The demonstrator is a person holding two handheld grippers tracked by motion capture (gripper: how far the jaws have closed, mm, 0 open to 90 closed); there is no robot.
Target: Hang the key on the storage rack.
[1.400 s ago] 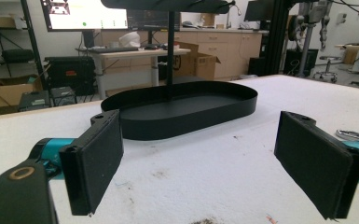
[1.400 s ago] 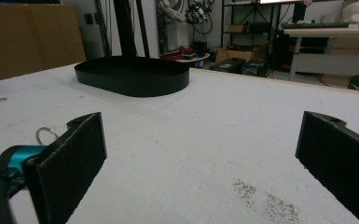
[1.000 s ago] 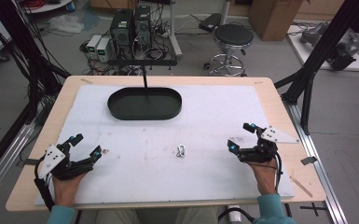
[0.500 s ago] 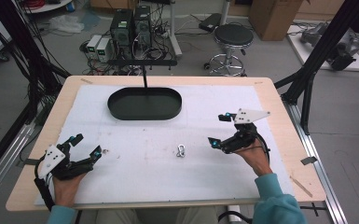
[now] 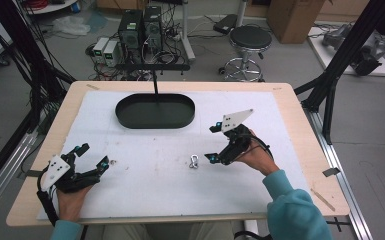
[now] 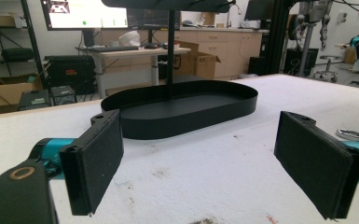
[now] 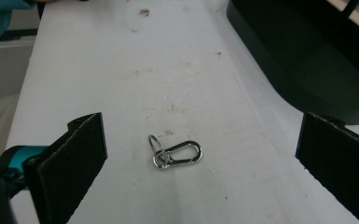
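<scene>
A small silver carabiner with a key ring point(image 5: 195, 161) point(image 7: 175, 154) lies flat on the white mat near the middle of the table. My right gripper point(image 5: 212, 142) point(image 7: 200, 172) hovers just to its right, turned on its side and pointing left at it. Its jaws are open and hold nothing, and the carabiner lies ahead between them. My left gripper point(image 5: 94, 156) point(image 6: 200, 163) rests on the mat at the front left, open and holding nothing, aimed at the black oval tray point(image 5: 155, 111) point(image 6: 186, 107).
The tray point(image 7: 307, 60) sits at the back centre of the mat with a black post rising behind it. A small metal piece point(image 5: 112, 161) point(image 6: 354, 135) lies by the left gripper's right jaw. Bare white mat point(image 5: 150, 185) stretches between the two hands.
My right gripper has moved left from the right side of the table toward the carabiner, lifting slightly and rolling onto its side. The left gripper has stayed put.
</scene>
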